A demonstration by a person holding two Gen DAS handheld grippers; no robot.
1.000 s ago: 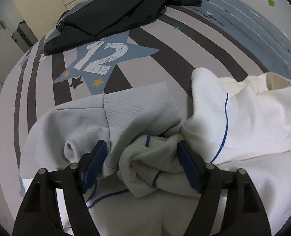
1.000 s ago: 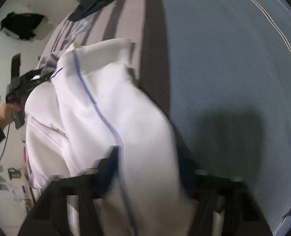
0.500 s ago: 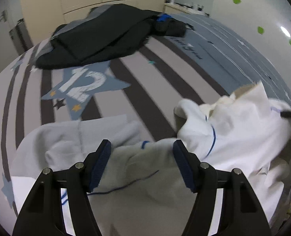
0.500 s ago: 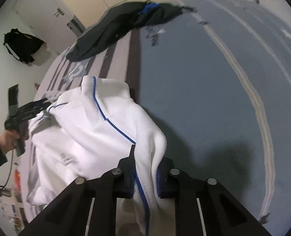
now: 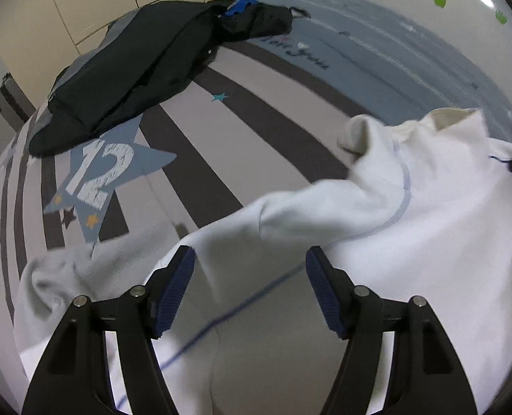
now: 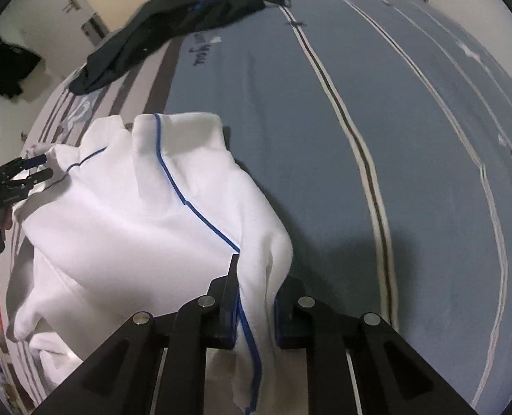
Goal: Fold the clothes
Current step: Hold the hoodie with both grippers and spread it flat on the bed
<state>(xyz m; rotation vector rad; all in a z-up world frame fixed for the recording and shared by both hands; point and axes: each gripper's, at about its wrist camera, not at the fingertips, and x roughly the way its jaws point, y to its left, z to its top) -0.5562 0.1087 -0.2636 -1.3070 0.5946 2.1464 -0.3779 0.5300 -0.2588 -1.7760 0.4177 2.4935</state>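
A white garment with thin blue piping [image 5: 411, 214] lies crumpled on the striped bedspread [image 5: 221, 145]. My left gripper [image 5: 250, 259] hovers over its near part with the jaws wide apart and opening a little more. Cloth lies below and between the pads, but they do not press on it. My right gripper [image 6: 256, 287] is shut on a raised fold of the white garment [image 6: 135, 214], the blue piping running down between its fingers. In the right wrist view the left gripper [image 6: 39, 167] sits at the garment's far left edge.
A dark garment [image 5: 135, 69] with a blue patch lies at the far end of the bed, beyond a blue star with the number 12 [image 5: 100, 173]. Cream cupboards [image 5: 117, 0] stand behind. The blue part of the bedspread [image 6: 359, 121] spreads to the right. A black bag [image 6: 7, 65] hangs on the wall.
My right gripper shut on a fold of the white garment and drew it up and away. The bunched cloth between my left jaws got pulled out flatter, and that gripper shifted across it.
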